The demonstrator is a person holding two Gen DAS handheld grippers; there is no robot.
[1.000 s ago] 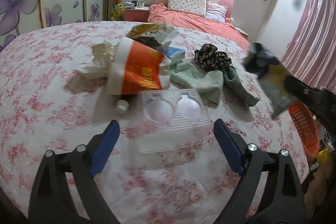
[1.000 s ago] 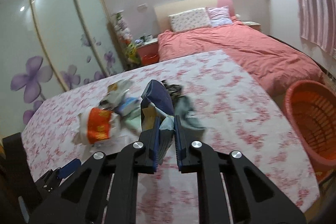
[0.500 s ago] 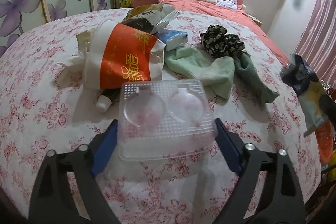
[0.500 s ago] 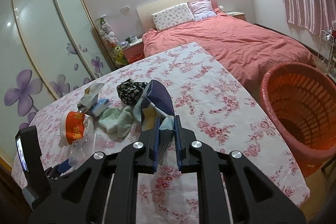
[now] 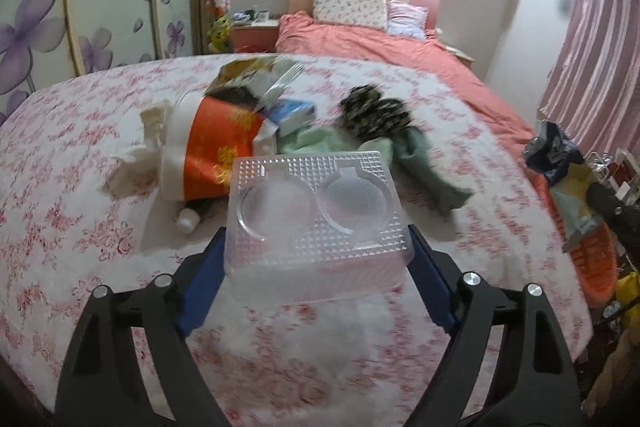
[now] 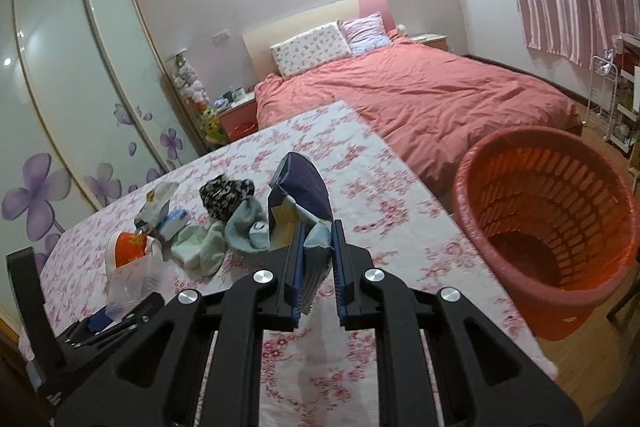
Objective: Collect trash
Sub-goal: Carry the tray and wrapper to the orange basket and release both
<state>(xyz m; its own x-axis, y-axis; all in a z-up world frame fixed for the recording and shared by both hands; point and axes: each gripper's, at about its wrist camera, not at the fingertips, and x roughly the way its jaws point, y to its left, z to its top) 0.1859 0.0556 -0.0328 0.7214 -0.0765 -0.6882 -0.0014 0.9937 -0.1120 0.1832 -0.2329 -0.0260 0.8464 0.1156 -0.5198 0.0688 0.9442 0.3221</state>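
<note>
Your left gripper (image 5: pixel 316 259) has the clear plastic tray (image 5: pixel 316 215) between its blue pads (image 5: pixel 202 297); the jaws have just been closing, and now both pads sit against the tray's short sides, spread wide because the tray is wide. The tray looks lifted slightly off the flowered tablecloth (image 5: pixel 72 211), tilted so its two round wells face you.

Your right gripper (image 6: pixel 316 265) is pinched nearly together on a crumpled snack wrapper (image 6: pixel 302 191), dark blue on top with yellow and pale green lower down. The wrapper stands up out of the jaws, clear of the cloth.

Just beyond the tray lies the rest of the pile: an orange-and-white paper bag (image 5: pixel 216 147) on its side, a small white bottle cap (image 5: pixel 187 219) peeking out near its lower edge, a crumpled white tissue (image 5: pixel 150 131) to its left, and a blue packet (image 5: pixel 296 111) with a clear plastic fork (image 5: pixel 280 85) behind it. To the right of these lie a green cloth (image 5: pixel 424 167) and a black patterned fabric bundle (image 5: pixel 374 113).

The red slatted basket (image 6: pixel 552 223) stands on the floor just off the table's right edge, to the right of your right gripper. Beyond the table is a bed with a coral duvet (image 6: pixel 420 95).
</note>
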